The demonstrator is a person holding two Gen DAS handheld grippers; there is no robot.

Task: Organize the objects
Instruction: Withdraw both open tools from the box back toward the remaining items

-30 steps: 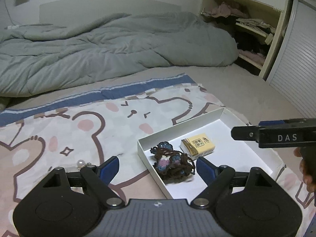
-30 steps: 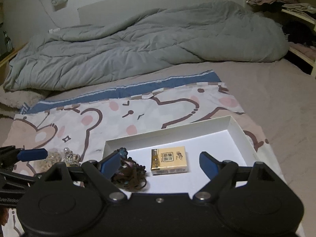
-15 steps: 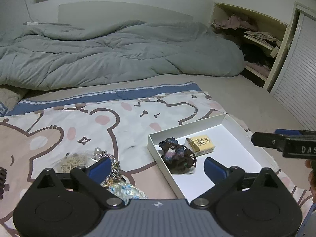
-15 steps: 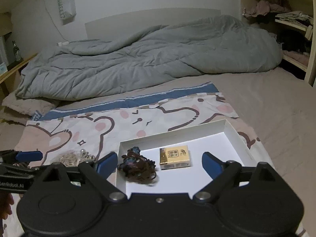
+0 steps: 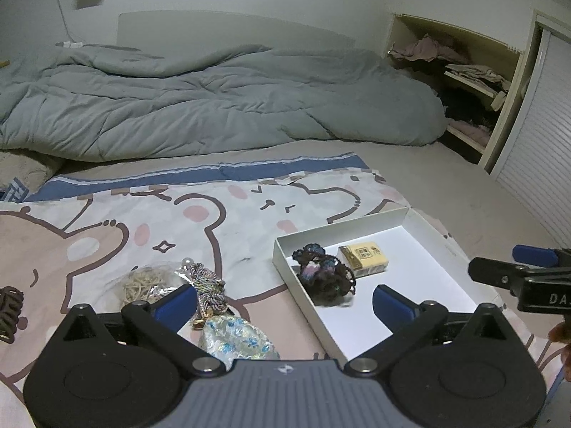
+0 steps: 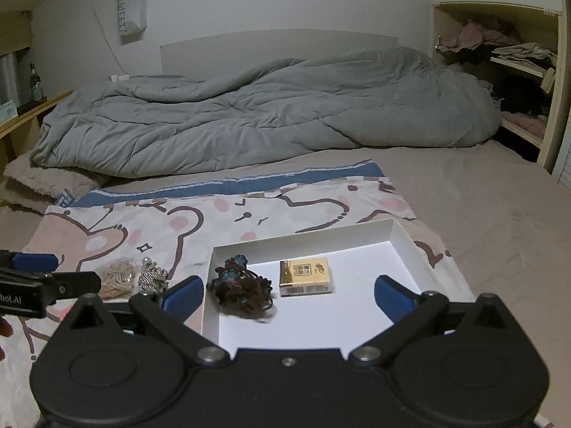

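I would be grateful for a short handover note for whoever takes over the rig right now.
Left gripper: open, empty. Right gripper: jaws opening, nothing held.
In the white box: dark hair tie bundle, yellow pack.
On the bear blanket, left of the box: rubber bands, braided cord, floral pouch, brown claw clip.
Left: box those four.

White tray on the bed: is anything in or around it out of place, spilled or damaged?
Nothing is spilled or damaged. The tray holds only a dark scrunchie and a yellow box; rubber bands, a cord bundle and a pouch lie outside.
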